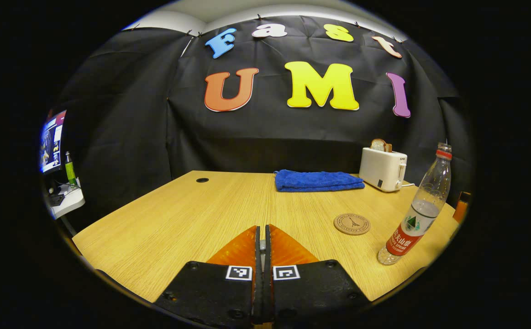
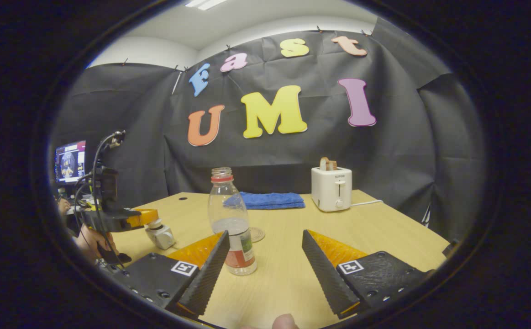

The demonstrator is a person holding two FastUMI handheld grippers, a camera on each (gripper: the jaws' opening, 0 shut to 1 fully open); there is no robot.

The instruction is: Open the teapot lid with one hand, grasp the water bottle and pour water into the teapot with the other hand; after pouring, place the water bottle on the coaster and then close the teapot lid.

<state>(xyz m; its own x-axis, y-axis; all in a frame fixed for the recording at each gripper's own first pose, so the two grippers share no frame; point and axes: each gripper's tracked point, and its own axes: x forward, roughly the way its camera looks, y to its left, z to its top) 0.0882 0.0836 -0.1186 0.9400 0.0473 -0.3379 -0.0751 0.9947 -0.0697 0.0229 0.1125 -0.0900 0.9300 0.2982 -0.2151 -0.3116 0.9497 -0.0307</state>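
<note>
A clear water bottle [image 2: 231, 219], uncapped and about half full, stands upright on the wooden table [image 2: 283, 274]. My right gripper [image 2: 265, 234] is open just short of it, with the bottle beyond its left finger and nothing between the fingers. In the left gripper view the bottle [image 1: 418, 210] stands at the right, near the round cork coaster [image 1: 352, 224]. My left gripper [image 1: 261, 228] is shut, with a thin grey sliver showing between its fingers. In the right gripper view the left gripper [image 2: 149, 218] hovers at the left with a small pale teapot lid [image 2: 159, 235] hanging from its tips. The teapot's body is hidden.
A white toaster [image 2: 331, 188] with bread in it stands at the back right, next to a folded blue towel [image 2: 272, 200]. The coaster [image 2: 257, 234] peeks out behind the bottle. A monitor [image 2: 70, 161] glows off the table's left, and a hand [image 2: 89, 242] holds the left gripper.
</note>
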